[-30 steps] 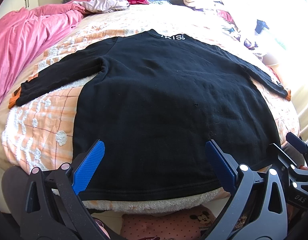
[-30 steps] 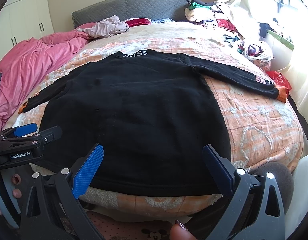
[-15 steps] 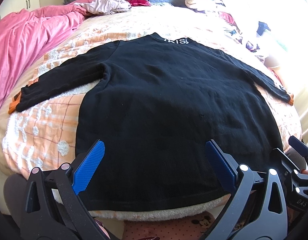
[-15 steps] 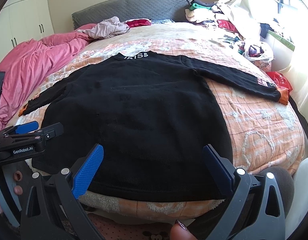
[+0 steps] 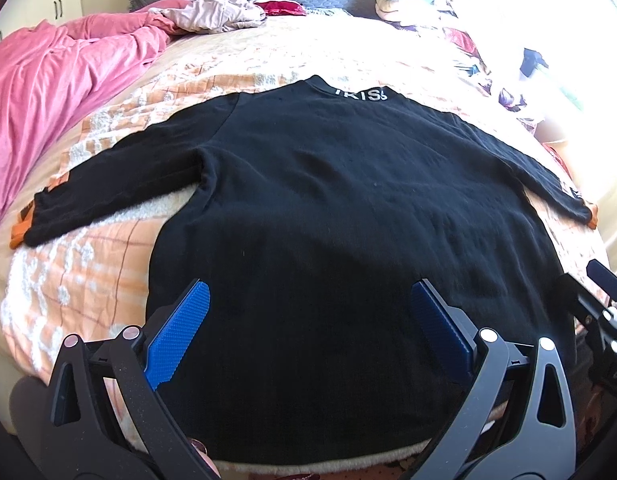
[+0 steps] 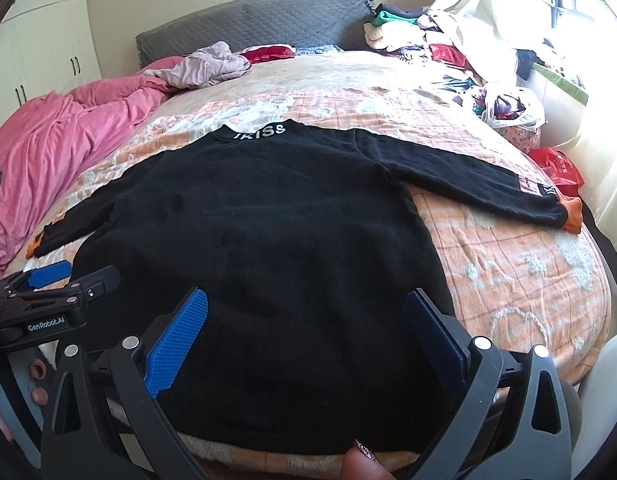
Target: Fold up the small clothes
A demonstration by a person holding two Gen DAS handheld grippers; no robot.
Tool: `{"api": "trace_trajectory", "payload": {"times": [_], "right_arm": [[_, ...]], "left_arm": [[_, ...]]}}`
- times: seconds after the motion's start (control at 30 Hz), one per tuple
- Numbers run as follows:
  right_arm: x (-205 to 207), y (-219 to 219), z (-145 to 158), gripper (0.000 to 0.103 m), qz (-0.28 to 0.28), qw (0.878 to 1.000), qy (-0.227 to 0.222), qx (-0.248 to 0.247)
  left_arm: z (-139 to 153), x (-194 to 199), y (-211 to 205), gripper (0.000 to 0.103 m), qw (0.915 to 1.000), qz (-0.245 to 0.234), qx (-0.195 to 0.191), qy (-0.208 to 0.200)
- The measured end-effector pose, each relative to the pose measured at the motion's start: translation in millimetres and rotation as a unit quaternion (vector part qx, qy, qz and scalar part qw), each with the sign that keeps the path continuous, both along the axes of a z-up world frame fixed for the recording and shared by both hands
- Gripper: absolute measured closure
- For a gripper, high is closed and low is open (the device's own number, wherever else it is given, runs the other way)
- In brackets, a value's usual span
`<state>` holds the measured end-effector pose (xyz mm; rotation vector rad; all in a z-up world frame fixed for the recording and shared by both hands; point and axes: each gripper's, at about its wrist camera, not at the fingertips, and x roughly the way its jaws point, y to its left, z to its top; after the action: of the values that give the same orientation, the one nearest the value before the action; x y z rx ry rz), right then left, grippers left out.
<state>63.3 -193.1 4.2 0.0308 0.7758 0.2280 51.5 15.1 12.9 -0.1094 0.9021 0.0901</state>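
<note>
Left wrist view: left tool [image 5: 308,312] w/ jaws wide apart, empty, hovering over the hem of the black long-sleeved knit sweater [image 5: 348,208], which lies flat on the orange-and-white patterned bed quilt [image 5: 80,272], both sleeves spread out.

Right wrist view: right tool [image 6: 308,316] likewise spread, gripping nothing, near the hem. Risk: hem sits at bed edge, so a one-layer pinch or uneven lift could drag the sweater off or skew the fold.

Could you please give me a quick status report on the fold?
Both grippers, left and right, open, holding nothing. Black sweatshirt flat on bedspread, sleeves spread, unfolded. Nothing on it.
</note>
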Motion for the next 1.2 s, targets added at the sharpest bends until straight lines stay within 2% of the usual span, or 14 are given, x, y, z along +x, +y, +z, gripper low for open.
{"api": "trace_trajectory", "payload": {"times": [0.37,0.87,1.2], "right_arm": [[46.8,-4.4,17.1,0.004,-0.015,1.0,-0.007,-0.002],[116.1,-6.4,47.5,0.004,-0.046,0.999,-0.014,0.021],[161.7,-47.4,60.0,0.004,-0.107,0.993,-0.02,0.042]], "left_arm": [[8.2,36.3,9.3,0.008,0.9999,0.007,0.001,-0.008],[34.0,92.1,12.8,0.008,0.9994,0.011,0.002,-0.033],[37.8,137.5,5.8,0.008,0.9995,0.004,-0.014,-0.029]]}}
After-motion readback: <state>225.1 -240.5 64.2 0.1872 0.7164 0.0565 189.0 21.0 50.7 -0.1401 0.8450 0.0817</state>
